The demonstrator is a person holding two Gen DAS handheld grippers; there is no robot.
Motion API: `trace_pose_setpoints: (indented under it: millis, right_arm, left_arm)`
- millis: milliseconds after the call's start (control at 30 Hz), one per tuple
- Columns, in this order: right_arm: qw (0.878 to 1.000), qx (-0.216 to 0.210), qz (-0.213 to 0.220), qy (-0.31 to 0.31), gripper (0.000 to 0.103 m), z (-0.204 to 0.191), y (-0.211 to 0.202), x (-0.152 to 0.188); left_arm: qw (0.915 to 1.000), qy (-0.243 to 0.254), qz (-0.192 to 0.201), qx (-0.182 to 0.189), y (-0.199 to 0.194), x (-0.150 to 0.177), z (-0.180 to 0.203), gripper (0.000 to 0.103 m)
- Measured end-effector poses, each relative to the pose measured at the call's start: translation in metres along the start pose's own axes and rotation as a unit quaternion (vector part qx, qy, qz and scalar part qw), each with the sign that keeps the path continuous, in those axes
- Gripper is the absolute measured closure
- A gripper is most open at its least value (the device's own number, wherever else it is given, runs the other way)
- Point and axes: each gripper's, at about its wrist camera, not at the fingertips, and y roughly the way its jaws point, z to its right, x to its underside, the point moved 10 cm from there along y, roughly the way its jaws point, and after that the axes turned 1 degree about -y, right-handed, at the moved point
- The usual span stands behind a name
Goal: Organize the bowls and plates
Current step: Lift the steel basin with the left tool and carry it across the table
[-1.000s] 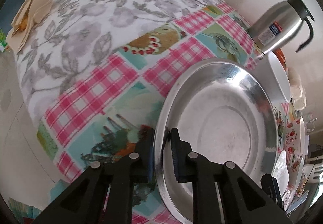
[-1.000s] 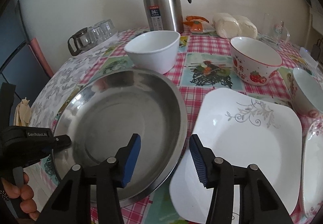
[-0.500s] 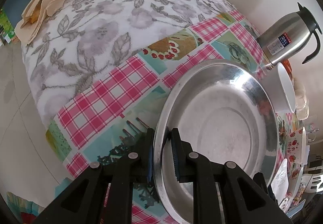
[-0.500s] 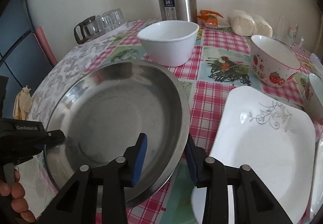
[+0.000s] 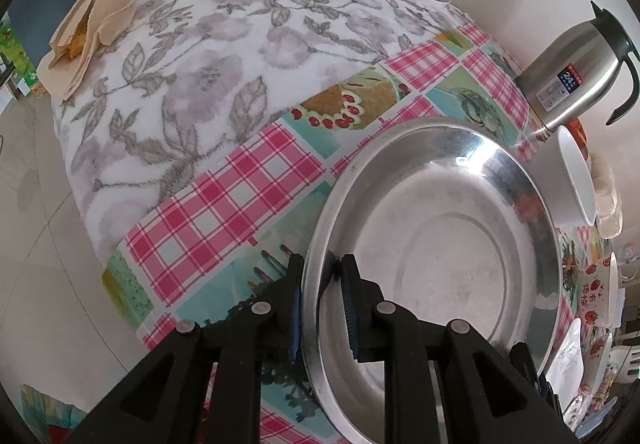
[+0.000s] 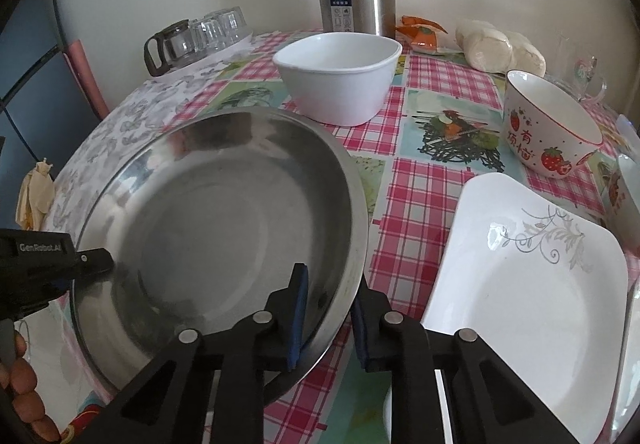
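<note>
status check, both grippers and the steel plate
Left gripper shut on steel plate rim. Right gripper jaws just closing, clamped on opposite rim. White bowl and square plate close by.

steel plate [image 6: 208, 212]: polished metal | square plate [image 6: 532, 284]: glazed, glossy | tablecloth [image 5: 224, 204]: smooth | floral cloth [image 5: 208, 56]: fuzzy
</note>
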Motion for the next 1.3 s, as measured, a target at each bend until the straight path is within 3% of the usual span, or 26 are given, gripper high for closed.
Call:
trace_pose_setpoints:
  millis: [733, 1300]
  right_arm:
    - [0.999, -0.028, 0.039, 0.017, 0.081, 0.015, -0.043, -0.013]
    - [0.998, -0.007, 0.063, 0.030, 0.081, 0.067, -0.079, -0.016]
  left_arm:
    - [0.9973, 0.038, 0.061, 0.011, -0.040, 0.002, 0.027, 0.085]
    - [0.9928, 0.083, 0.081, 0.032, -0.063, 0.028, 0.081, 0.085]
